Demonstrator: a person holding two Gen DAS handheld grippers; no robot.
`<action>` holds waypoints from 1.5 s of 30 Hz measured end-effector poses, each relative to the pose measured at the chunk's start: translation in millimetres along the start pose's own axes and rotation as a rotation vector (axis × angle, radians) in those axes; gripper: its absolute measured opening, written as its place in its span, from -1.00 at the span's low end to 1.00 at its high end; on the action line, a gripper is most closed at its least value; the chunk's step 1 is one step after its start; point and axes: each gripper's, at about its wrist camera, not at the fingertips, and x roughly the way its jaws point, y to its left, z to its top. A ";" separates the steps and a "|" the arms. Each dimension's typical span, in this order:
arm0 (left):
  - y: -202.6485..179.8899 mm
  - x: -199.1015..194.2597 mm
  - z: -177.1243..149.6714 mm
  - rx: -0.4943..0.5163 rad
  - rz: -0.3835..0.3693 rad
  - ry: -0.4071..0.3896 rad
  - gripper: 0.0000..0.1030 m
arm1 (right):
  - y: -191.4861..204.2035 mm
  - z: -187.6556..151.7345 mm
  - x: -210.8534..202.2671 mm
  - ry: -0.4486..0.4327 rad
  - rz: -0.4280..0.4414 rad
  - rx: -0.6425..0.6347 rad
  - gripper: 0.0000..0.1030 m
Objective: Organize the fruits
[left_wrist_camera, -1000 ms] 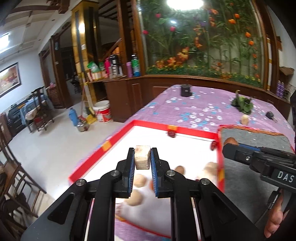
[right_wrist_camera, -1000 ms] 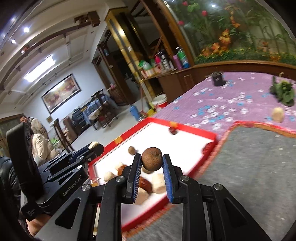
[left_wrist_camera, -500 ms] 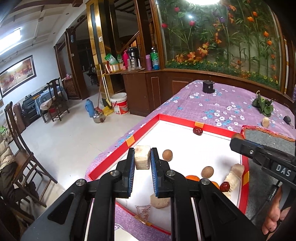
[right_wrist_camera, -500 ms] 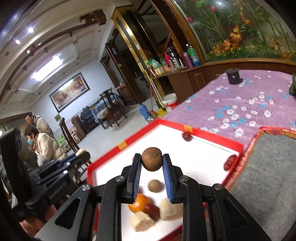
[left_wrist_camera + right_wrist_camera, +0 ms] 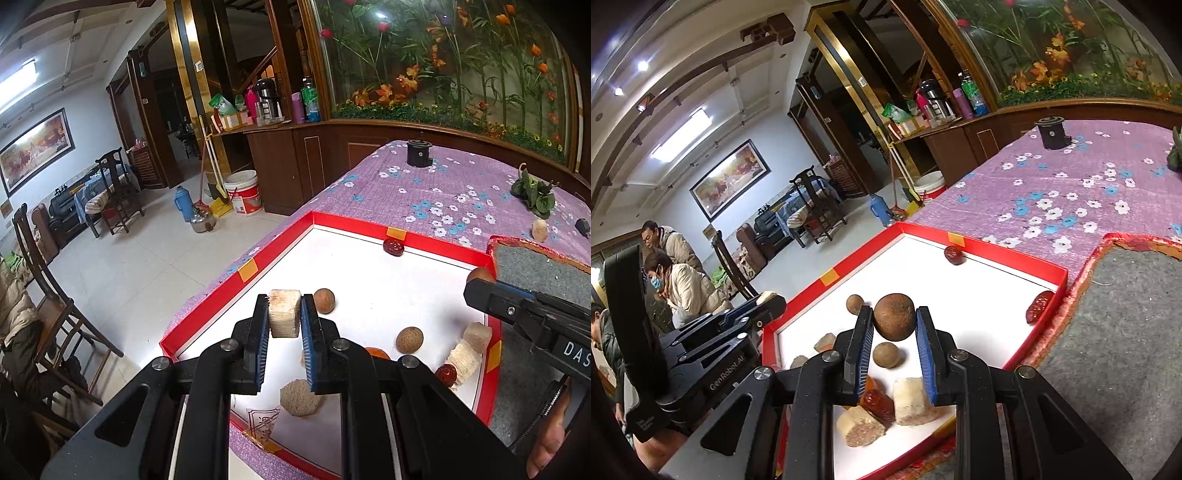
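Bright indoor light from ceiling strip lamps (image 5: 683,134), glare off the white tray floor (image 5: 369,280), sharp focus, strong fisheye bending, dark vignetted corners

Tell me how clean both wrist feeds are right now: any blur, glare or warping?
Left wrist view: sharp, no motion blur; the white tray floor glares; fisheye bends the flower window and darkens the corners. Right wrist view: also sharp; the ceiling lamp blows out; the walls curve strongly and the rim is black.

The tray (image 5: 436,245) has glossy red walls and a smooth matt white floor. The tablecloth (image 5: 436,192) is printed purple cloth. The mat (image 5: 1115,332) is rough grey felt. Gripper fingers (image 5: 255,332) are matt black plastic with ribbed blue pads.
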 end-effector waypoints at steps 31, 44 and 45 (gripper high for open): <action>-4.5 -16.1 1.7 0.028 0.059 -0.039 0.48 | -5.2 1.2 -4.2 0.003 -0.055 0.031 0.05; -2.4 -82.1 19.1 0.071 -0.065 -0.210 0.69 | -50.3 12.0 -34.0 -0.141 -0.122 0.179 0.16; -2.2 -84.8 18.7 0.078 -0.064 -0.218 0.69 | -49.4 12.2 -34.0 -0.142 -0.128 0.175 0.16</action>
